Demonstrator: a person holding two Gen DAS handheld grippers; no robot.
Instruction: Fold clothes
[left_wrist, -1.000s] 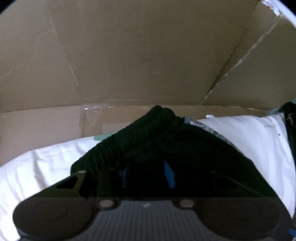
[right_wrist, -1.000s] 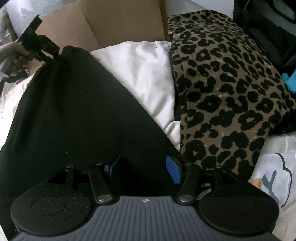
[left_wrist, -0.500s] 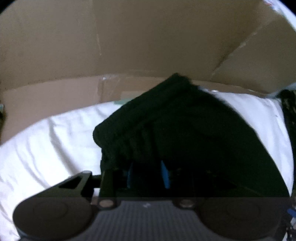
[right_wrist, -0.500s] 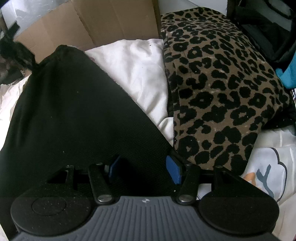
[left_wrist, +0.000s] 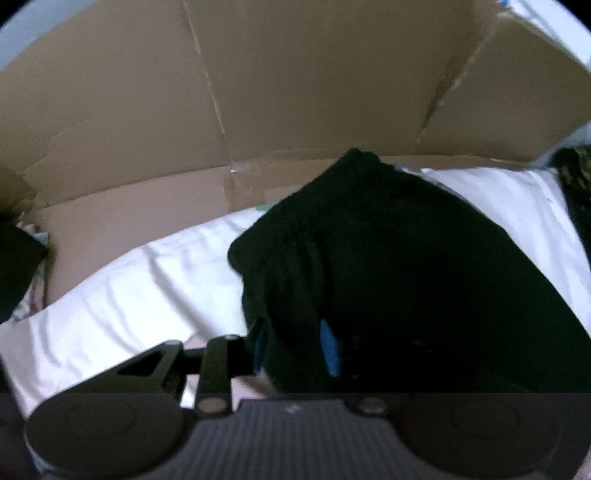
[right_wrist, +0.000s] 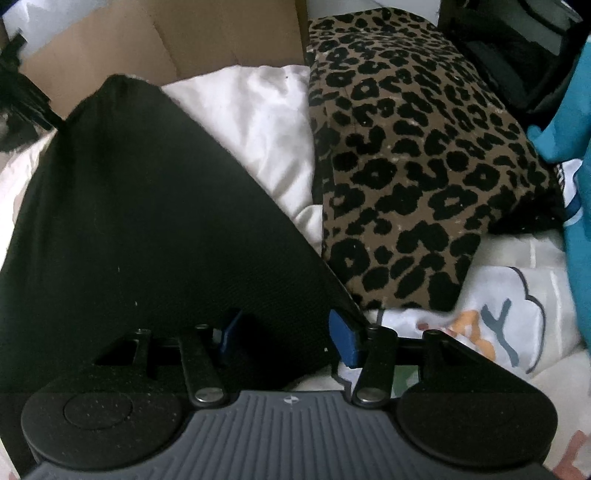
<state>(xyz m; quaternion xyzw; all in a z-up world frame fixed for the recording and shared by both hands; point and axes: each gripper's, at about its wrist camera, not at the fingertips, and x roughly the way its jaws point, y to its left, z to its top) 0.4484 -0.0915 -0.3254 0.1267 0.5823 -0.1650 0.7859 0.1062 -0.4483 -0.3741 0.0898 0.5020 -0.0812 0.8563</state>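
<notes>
A black garment (left_wrist: 406, 277) hangs stretched between my two grippers over white bedding (left_wrist: 129, 295). My left gripper (left_wrist: 295, 347) is shut on its bunched, ribbed end, and the fabric covers most of the blue pads. In the right wrist view the black garment (right_wrist: 147, 221) runs as a taut sheet up to a far corner at the upper left. My right gripper (right_wrist: 286, 336) has the near corner between its blue pads and is shut on it, its jaws closing a little more. The left gripper (right_wrist: 22, 99) shows only as a dark blur at the left edge.
An open cardboard box (left_wrist: 295, 92) stands behind the bedding. To the right lies a leopard-print cloth (right_wrist: 406, 166), then a teal cloth (right_wrist: 569, 129) at the right edge. A white cloth with a cartoon print (right_wrist: 498, 325) lies near my right gripper.
My left gripper has risen and drawn the bunched end along; more white bedding shows to its left. In the right view the far corner has shifted right. The right gripper has kept its place.
</notes>
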